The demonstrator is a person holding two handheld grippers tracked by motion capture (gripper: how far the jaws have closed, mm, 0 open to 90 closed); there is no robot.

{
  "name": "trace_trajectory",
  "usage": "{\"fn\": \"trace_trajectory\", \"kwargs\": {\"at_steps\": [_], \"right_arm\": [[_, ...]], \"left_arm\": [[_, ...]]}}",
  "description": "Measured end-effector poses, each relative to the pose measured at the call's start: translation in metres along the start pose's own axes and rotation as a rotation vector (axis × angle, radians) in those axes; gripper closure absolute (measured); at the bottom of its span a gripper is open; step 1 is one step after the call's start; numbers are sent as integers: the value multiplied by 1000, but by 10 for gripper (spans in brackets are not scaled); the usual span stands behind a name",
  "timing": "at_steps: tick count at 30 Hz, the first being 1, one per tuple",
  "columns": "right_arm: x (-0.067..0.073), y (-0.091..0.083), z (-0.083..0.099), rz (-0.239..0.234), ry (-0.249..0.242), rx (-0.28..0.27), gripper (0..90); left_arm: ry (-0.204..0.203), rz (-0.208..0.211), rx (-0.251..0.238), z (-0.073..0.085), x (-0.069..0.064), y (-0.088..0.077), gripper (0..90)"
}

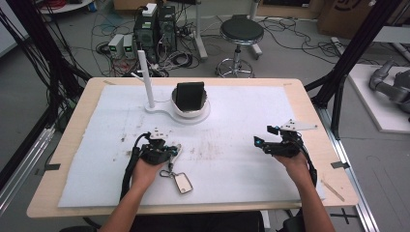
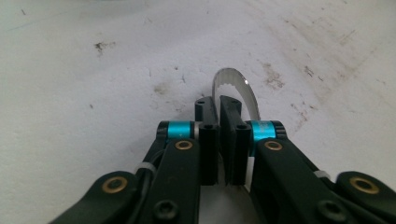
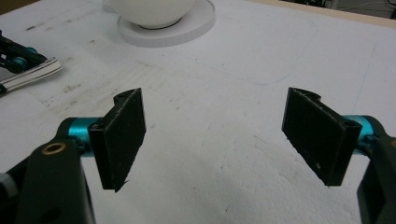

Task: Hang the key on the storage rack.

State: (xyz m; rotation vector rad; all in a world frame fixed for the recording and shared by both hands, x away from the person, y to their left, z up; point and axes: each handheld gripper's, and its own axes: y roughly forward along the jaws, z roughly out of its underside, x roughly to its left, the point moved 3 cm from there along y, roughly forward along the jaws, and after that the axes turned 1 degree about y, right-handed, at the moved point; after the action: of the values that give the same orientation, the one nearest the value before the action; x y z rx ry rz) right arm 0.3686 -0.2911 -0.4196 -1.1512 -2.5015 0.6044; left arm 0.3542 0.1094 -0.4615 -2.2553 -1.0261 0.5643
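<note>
Covering most of the wooden table [image 1: 309,104] is a stained white foam sheet [image 1: 241,121], and near its far edge stands a white stand [image 1: 167,108] with an upright post and a round cup that carries a dark block [image 1: 189,95]. Nearer the person, the left hand [image 1: 145,171] holds the left tongs [image 1: 173,153] low over the sheet, their jaws brought together on a flat silvery metal piece [image 2: 240,91] with a toothed rounded tip; in the left gripper view that tip sticks out just beyond the jaws, and it looks pinched between the pads, though the gap there is dark and hard to read. The metal piece lies left of the sheet's middle, linked by a ring to a small rectangular tag [image 1: 183,183] that rests on the foam just beside the left hand. Well apart to the right, the right tongs [image 1: 265,137] hover over bare foam with jaws spread wide and nothing between them.
</note>
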Motion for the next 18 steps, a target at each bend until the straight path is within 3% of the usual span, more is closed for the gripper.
{"fn": "trace_trajectory", "kwargs": {"at_steps": [6,11,17,18], "right_arm": [[-1,0,1,1,3,2,220],[-1,1,0,-3,1,0,220],[1,3,0,-8,0,6,220],[1,4,0,-10,-1,6,220]], "left_arm": [[3,-17,-24,-2,11,-9,883],[-17,-30,-59,0,23,-22,884],[-8,-65,-2,8,29,-21,870],[-6,-80,13,9,28,-20,813]]}}
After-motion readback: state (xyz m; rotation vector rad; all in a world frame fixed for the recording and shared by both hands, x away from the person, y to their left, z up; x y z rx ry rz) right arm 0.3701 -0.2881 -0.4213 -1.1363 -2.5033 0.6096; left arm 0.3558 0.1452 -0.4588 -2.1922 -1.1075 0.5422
